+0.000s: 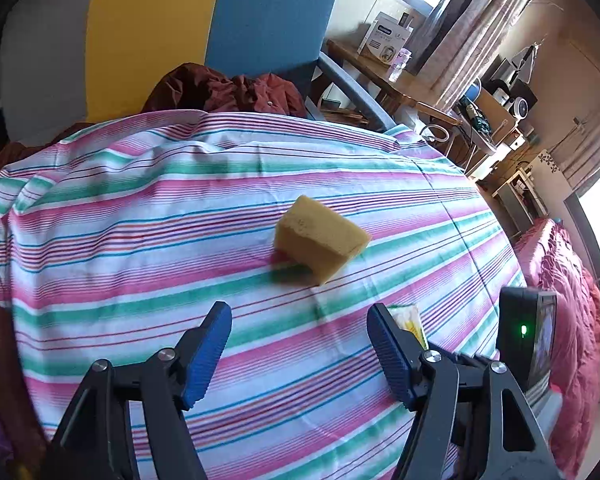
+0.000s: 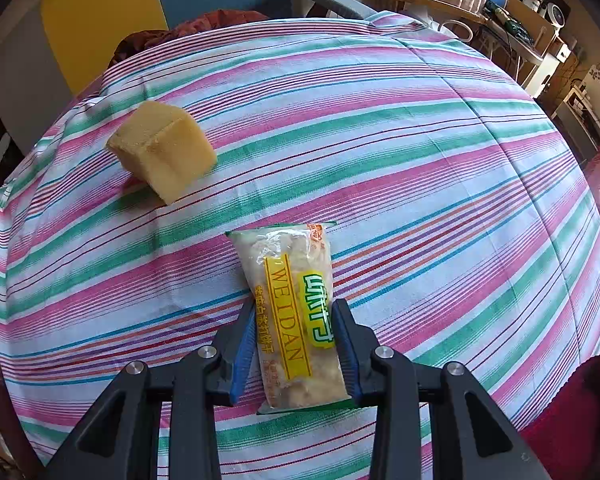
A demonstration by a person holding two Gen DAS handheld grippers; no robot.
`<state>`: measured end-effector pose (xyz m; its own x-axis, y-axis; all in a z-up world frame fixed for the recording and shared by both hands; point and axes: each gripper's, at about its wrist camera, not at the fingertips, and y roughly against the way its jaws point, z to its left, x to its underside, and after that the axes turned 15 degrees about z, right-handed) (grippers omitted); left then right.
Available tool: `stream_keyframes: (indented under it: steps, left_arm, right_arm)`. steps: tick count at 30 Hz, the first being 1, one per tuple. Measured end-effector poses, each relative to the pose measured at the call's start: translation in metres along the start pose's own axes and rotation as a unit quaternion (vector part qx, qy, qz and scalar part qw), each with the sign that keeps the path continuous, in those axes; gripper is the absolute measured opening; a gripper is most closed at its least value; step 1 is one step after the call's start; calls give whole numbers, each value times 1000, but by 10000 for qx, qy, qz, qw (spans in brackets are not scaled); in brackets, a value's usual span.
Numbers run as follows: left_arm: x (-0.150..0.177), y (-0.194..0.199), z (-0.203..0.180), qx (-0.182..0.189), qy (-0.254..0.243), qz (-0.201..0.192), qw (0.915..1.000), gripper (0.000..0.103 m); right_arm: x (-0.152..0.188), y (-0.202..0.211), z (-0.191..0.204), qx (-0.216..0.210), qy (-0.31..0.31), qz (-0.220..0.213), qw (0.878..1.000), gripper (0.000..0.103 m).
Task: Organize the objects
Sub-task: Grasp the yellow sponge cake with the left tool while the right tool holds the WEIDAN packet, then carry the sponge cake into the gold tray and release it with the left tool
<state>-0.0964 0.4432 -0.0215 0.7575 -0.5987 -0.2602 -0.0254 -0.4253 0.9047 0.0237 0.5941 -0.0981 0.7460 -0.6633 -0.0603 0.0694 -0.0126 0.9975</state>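
Note:
A yellow sponge block (image 1: 319,237) lies on the striped cloth (image 1: 140,240), just beyond my left gripper (image 1: 300,316), whose blue pads stand open with nothing between them. In the right wrist view the same sponge (image 2: 163,154) sits at the upper left. My right gripper (image 2: 294,312) is shut on a clear snack packet with yellow labels (image 2: 290,300), gripping its sides near the lower half. A corner of that packet (image 1: 410,318) peeks out behind the left gripper's right finger, beside the right gripper's black body (image 1: 526,332).
A chair with grey, yellow and blue panels (image 1: 148,36) stands behind the table, a dark red garment (image 1: 236,92) on its seat. Wooden desks with boxes and clutter (image 1: 384,60) fill the back right. A red quilted bed cover (image 1: 568,300) lies to the right.

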Motion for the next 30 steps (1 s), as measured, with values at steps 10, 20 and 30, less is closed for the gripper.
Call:
stream_keyframes:
  steps: [10,20,30]
  left_arm:
    - [-73,-61,-12,289,786,502,9952,76]
    - [-88,-108,-12,-44,1329,942,9866,74]
    - [-17,-36,28,-170,417,167,9988,55]
  right_arm:
    - [2,2,-4,-141,-27,12,9999,37]
    - [-1,-1,-6,-29,74,47,10000,38]
    - [4,9,25,-215,771,-239,9965,37]
